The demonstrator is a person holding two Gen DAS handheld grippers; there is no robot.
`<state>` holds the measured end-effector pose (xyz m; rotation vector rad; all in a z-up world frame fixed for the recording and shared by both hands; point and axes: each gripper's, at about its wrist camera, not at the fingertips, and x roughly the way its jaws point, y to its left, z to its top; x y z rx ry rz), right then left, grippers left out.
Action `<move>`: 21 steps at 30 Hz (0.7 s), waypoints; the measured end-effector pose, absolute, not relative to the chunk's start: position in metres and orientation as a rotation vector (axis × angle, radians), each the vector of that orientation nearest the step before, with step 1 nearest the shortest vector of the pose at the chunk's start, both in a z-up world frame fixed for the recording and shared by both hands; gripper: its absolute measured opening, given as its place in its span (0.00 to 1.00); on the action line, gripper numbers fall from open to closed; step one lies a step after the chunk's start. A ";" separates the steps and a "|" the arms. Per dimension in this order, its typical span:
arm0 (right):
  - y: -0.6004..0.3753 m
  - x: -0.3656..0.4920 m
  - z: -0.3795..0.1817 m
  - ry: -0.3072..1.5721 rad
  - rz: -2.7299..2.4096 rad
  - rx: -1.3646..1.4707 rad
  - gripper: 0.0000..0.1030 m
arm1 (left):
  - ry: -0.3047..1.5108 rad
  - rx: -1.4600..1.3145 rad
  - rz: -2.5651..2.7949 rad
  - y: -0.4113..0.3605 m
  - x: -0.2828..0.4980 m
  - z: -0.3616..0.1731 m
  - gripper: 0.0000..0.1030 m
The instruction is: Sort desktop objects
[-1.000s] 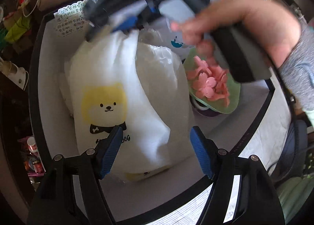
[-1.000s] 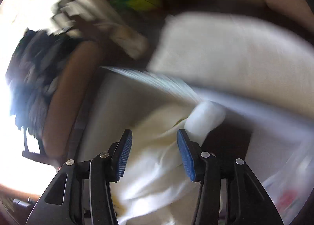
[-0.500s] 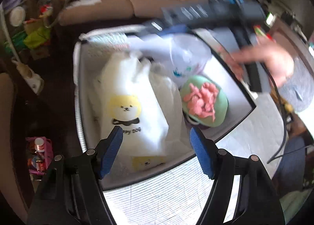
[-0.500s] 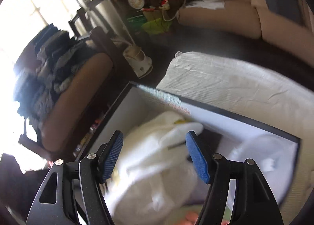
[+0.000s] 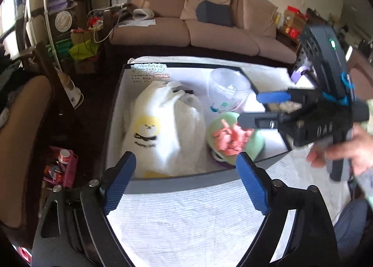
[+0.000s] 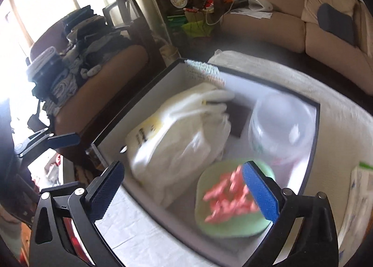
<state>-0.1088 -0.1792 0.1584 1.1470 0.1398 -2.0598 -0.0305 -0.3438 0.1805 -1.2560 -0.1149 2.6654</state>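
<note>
My left gripper (image 5: pixel 186 183) and right gripper (image 6: pixel 184 190) have just been opening, nothing between their jaws; both hang released. Ahead of them I see the white bag (image 5: pixel 163 131) lying inside the box (image 5: pixel 116 113), beside the green cap (image 5: pixel 233 141).

Raised letters "DAS" on the black plastic body of the right tongs (image 5: pixel 261 108); other print illegible.

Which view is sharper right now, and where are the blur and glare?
Left wrist view: mostly sharp; the bag and box read clearly, only the right gripper and hand smear. Right wrist view: motion blur over the green item and plastic tub; window glare whites out the left edge.
</note>
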 end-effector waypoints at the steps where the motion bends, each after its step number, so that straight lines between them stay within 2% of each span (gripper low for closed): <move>1: -0.175 -0.100 0.158 0.132 -2.065 1.143 1.00 | -0.161 -1.250 2.663 -0.342 -0.024 0.181 1.00; 3: -0.165 -0.082 0.157 0.124 -2.073 1.137 1.00 | -0.249 -1.251 2.653 -0.336 -0.012 0.178 1.00; 11: -0.098 -0.010 0.142 0.179 -2.101 1.137 1.00 | -0.269 -1.238 2.640 -0.282 0.033 0.165 1.00; 21: 0.061 0.036 0.110 0.255 -2.254 1.191 1.00 | -0.212 -1.208 2.493 -0.144 0.063 0.122 1.00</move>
